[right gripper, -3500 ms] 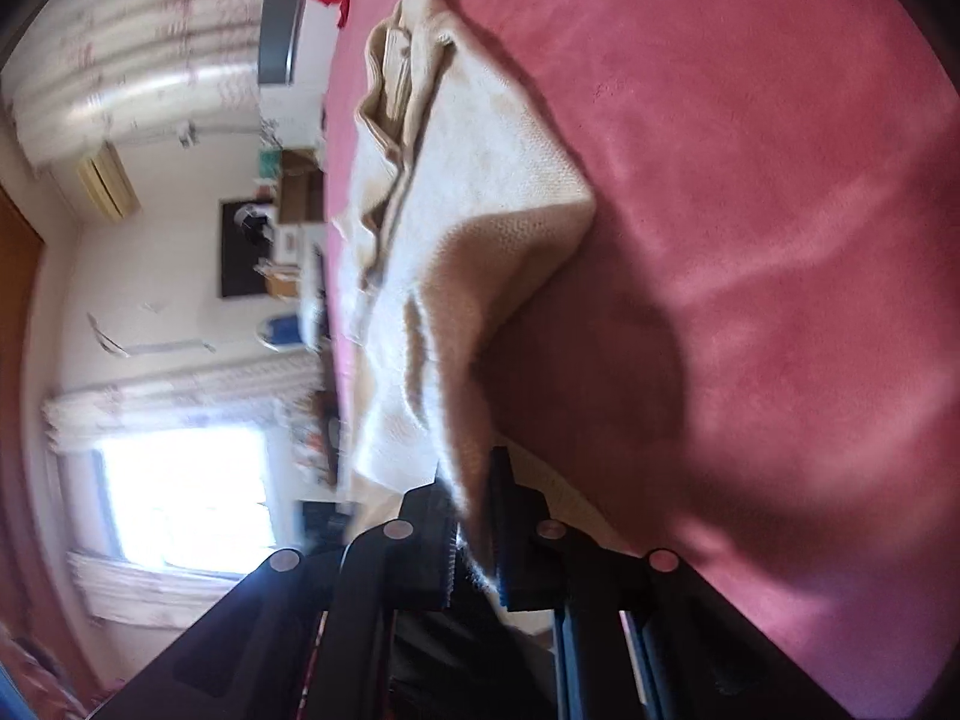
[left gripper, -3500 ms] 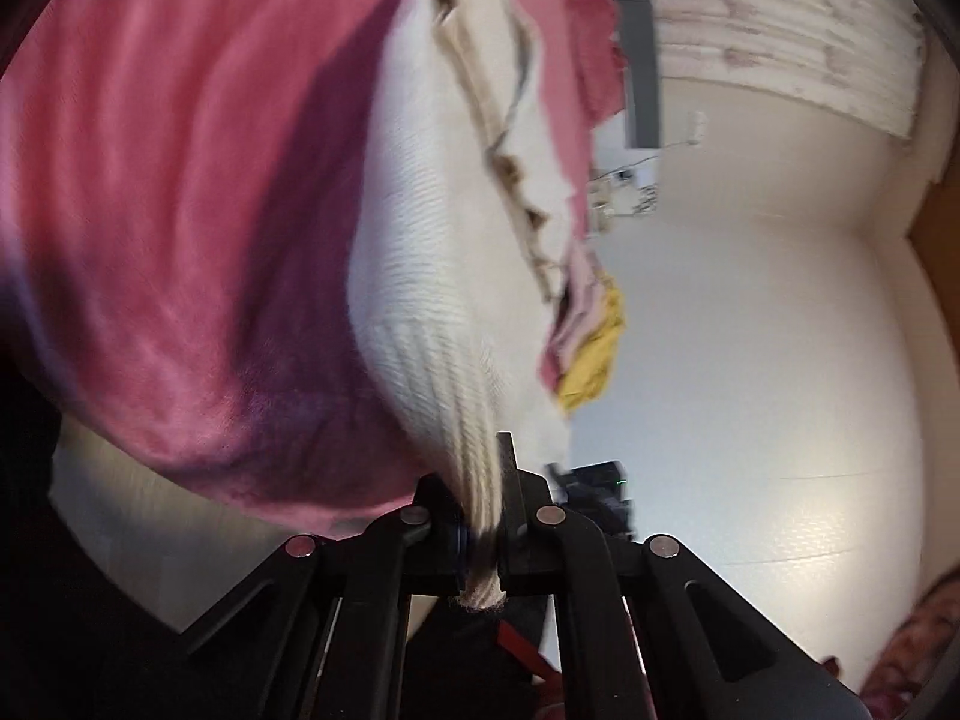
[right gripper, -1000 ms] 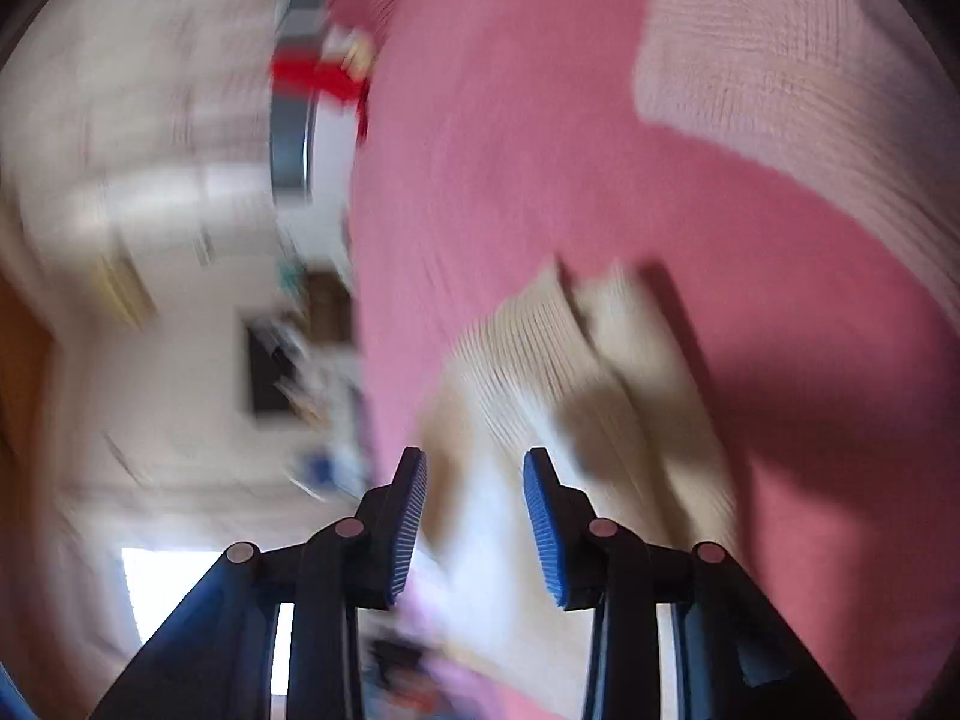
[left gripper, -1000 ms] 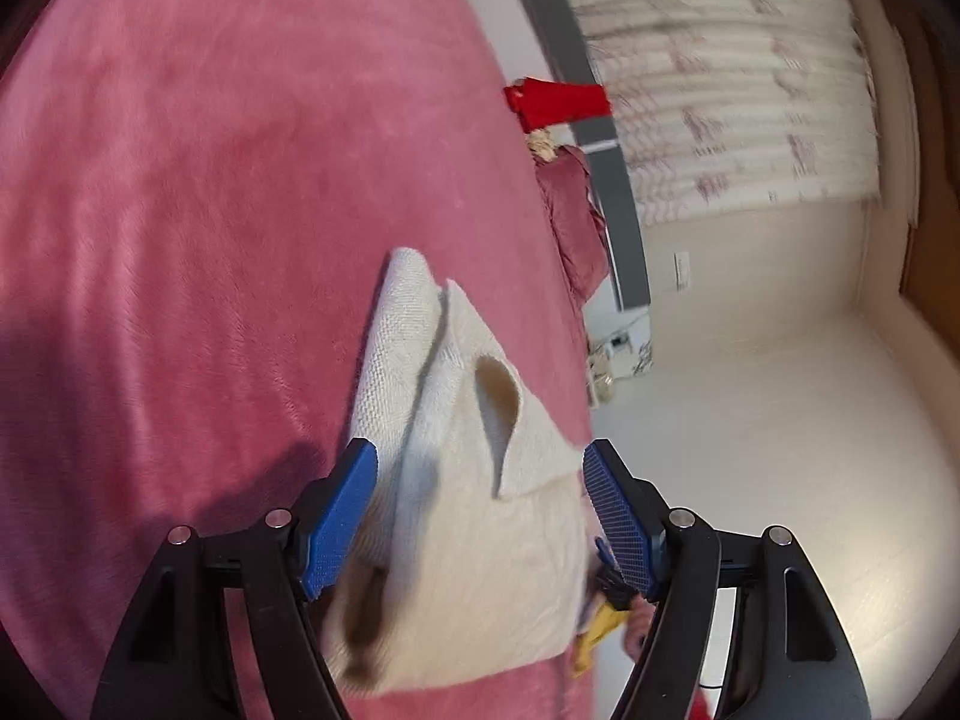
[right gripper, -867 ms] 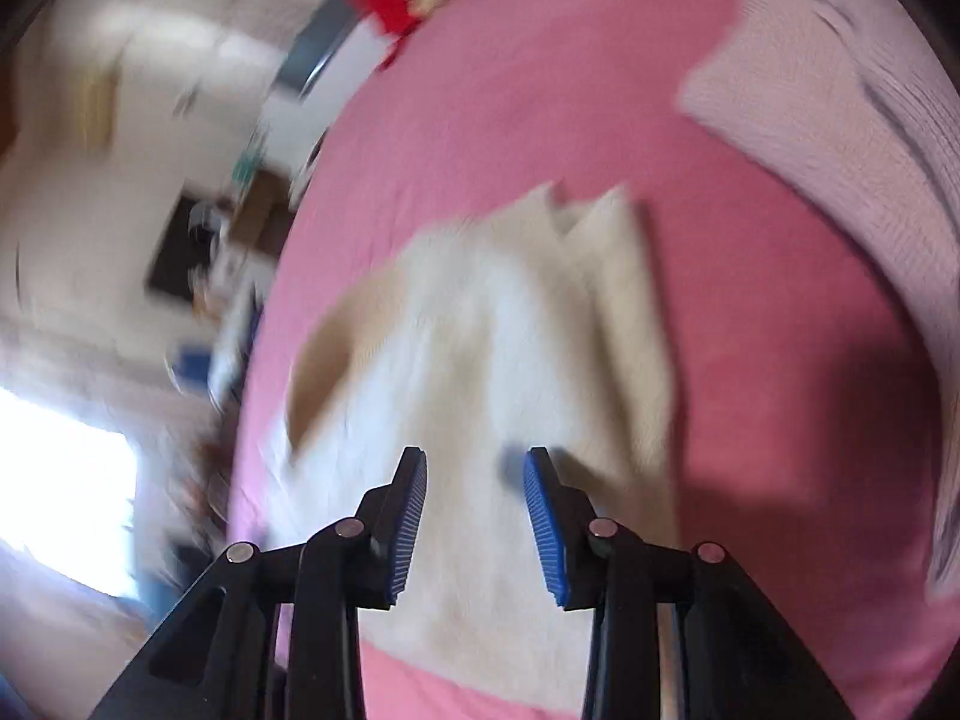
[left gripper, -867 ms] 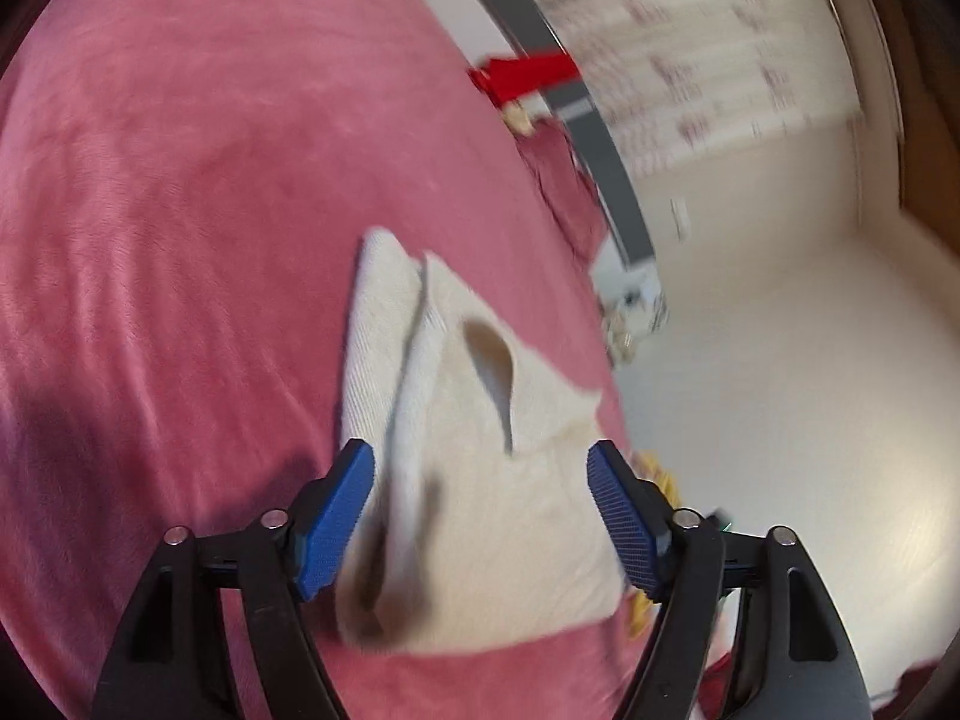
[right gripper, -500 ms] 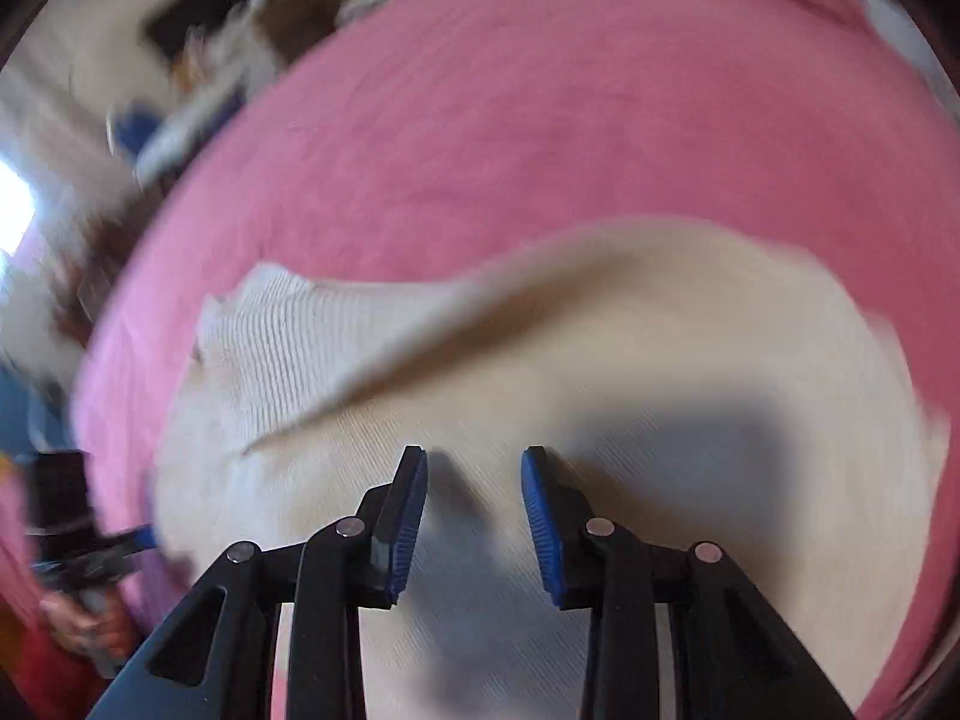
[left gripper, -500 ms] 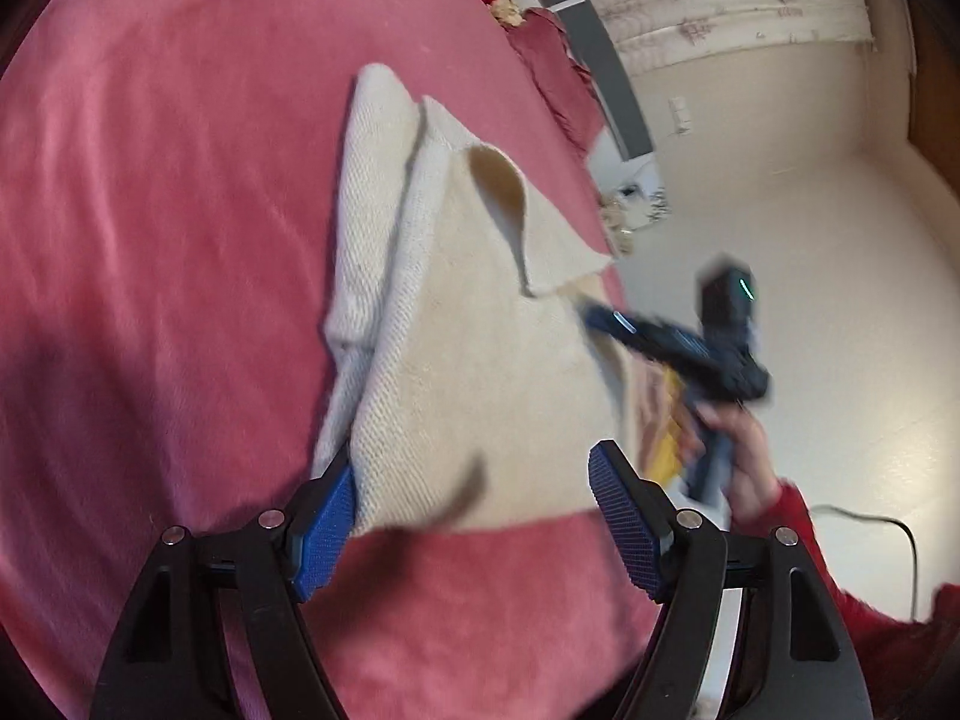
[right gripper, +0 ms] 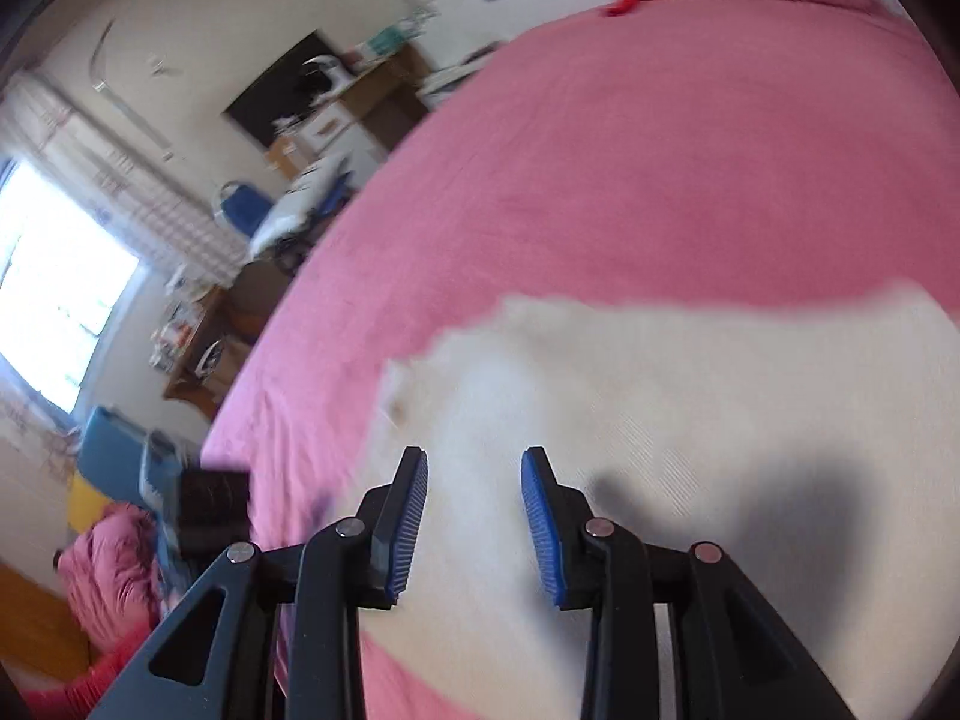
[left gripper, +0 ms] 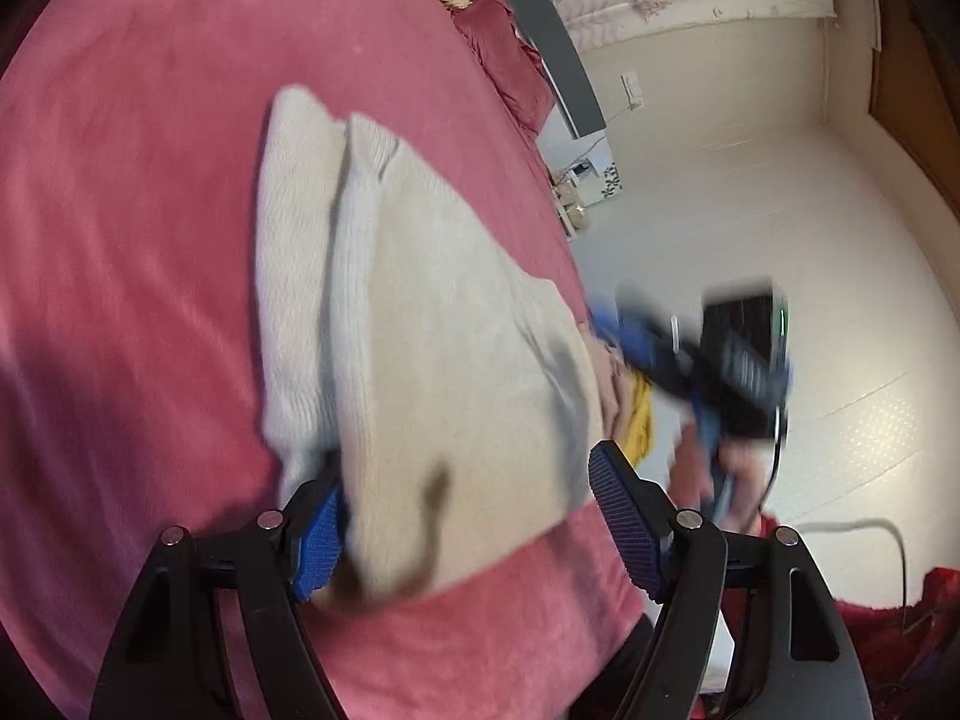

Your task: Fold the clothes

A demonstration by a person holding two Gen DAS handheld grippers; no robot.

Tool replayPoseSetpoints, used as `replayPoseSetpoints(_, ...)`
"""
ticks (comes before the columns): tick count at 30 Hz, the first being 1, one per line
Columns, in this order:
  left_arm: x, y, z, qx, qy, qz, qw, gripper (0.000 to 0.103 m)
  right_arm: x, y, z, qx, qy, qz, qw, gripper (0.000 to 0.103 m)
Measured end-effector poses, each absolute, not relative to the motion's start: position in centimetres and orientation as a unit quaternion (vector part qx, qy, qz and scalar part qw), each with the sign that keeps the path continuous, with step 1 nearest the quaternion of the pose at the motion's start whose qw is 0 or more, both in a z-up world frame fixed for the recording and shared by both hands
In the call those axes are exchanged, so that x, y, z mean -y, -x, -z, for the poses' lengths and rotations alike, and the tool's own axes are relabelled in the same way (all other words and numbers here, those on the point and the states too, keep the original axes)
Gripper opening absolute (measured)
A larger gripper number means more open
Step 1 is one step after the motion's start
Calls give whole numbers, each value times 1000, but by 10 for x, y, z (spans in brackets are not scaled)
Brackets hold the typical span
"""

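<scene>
The cream knitted sweater (left gripper: 420,360) lies folded on the pink plush bedspread (left gripper: 132,192), seemingly finished bar tidying. The left gripper (left gripper: 465,522) gapes wide over its near edge; the right gripper (right gripper: 474,516) hovers half-open, empty, above it.

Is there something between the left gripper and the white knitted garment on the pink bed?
Nothing visible. The left gripper is open with the cream sweater directly between its fingers on the pink blanket.
</scene>
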State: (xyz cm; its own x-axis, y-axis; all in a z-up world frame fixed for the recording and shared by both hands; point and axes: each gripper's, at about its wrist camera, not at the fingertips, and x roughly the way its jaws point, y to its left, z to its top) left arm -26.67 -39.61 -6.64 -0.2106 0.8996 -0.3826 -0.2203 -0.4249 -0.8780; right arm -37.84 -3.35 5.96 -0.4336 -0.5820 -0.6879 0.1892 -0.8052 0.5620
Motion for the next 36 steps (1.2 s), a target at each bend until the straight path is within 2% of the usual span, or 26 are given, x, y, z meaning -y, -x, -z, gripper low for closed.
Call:
replayPoseSetpoints(7, 367, 272, 70, 382, 478, -577, 541, 76, 4, 316, -19, 254, -522, 791, 192, 35)
replayPoseSetpoints(11, 372, 247, 49, 327, 481, -546, 603, 76, 8, 300, -17, 283, -514, 784, 203, 35)
replayPoseSetpoints(14, 374, 256, 56, 296, 521, -564, 568, 76, 25, 301, -20, 254, -510, 795, 209, 35)
replayPoseSetpoints(16, 386, 262, 74, 304, 556, -573, 520, 76, 38, 302, -20, 220, -513, 803, 208, 35)
replayPoseSetpoints(21, 401, 269, 76, 328, 561, -594, 474, 73, 64, 297, -27, 125, -503, 832, 195, 35)
replayPoseSetpoints(26, 397, 275, 32, 379, 458, -647, 478, 74, 82, 311, -30, 126, -461, 853, 211, 34)
replayPoseSetpoints(29, 368, 283, 7, 371, 395, -696, 470, 77, 110, 325, -21, 96, -469, 853, 206, 34)
replayPoseSetpoints(31, 332, 296, -2, 329, 398, -712, 476, 78, 127, 319, -16, 69, -471, 850, 226, 34)
replayPoseSetpoints(33, 290, 314, -3, 252, 421, -737, 465, 78, 144, 313, -12, 39, -472, 847, 244, 34)
replayPoseSetpoints(36, 244, 350, 18, 122, 481, -773, 394, 78, 174, 299, 5, -75, -477, 845, 230, 34)
